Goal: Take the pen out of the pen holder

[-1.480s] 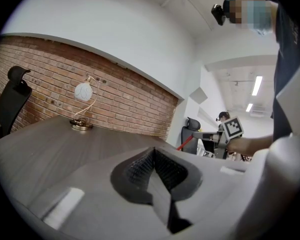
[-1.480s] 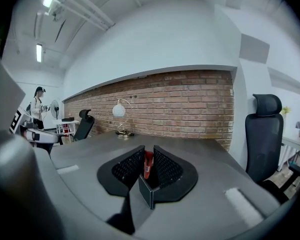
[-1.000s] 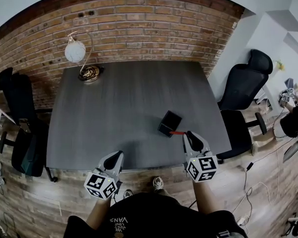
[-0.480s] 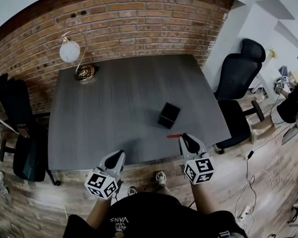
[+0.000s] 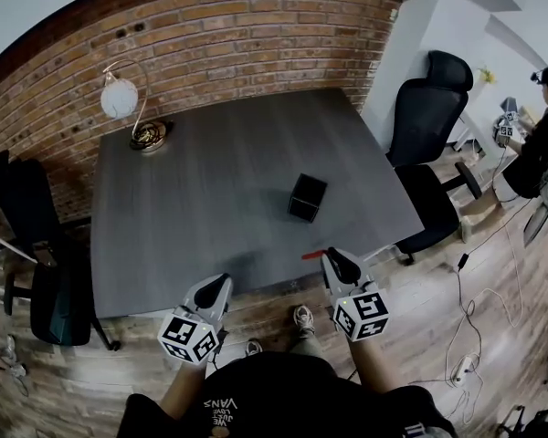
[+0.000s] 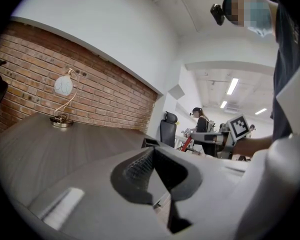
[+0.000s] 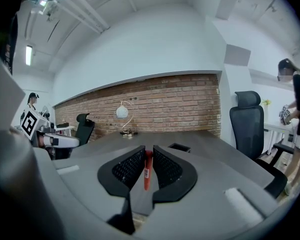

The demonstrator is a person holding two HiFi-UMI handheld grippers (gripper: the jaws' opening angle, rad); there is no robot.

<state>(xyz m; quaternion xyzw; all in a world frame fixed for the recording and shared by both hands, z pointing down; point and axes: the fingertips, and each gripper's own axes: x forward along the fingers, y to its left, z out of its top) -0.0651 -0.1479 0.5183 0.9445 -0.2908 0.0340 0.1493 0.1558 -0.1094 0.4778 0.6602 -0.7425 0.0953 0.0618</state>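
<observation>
A black square pen holder (image 5: 308, 196) stands on the dark grey table (image 5: 201, 199), right of its middle. My right gripper (image 5: 331, 255) hovers at the table's near edge, well short of the holder, shut on a red pen (image 5: 312, 255) that sticks out to the left. In the right gripper view the pen (image 7: 148, 170) sits upright between the pads of the right gripper (image 7: 148, 151), with the holder (image 7: 179, 147) beyond. My left gripper (image 5: 217, 286) hangs at the near edge to the left, shut and holding nothing. In the left gripper view the left gripper (image 6: 152, 151) has its pads together.
A globe lamp (image 5: 121, 99) with a round brass base (image 5: 149, 135) stands at the table's far left corner, before a brick wall. Black office chairs stand right (image 5: 429, 108) and left (image 5: 27, 208) of the table. A person (image 5: 541, 144) stands far right.
My right gripper has drawn back from the holder toward the table's near edge, carrying the red pen with it. The gap between pen and holder has grown. The left gripper has barely moved.
</observation>
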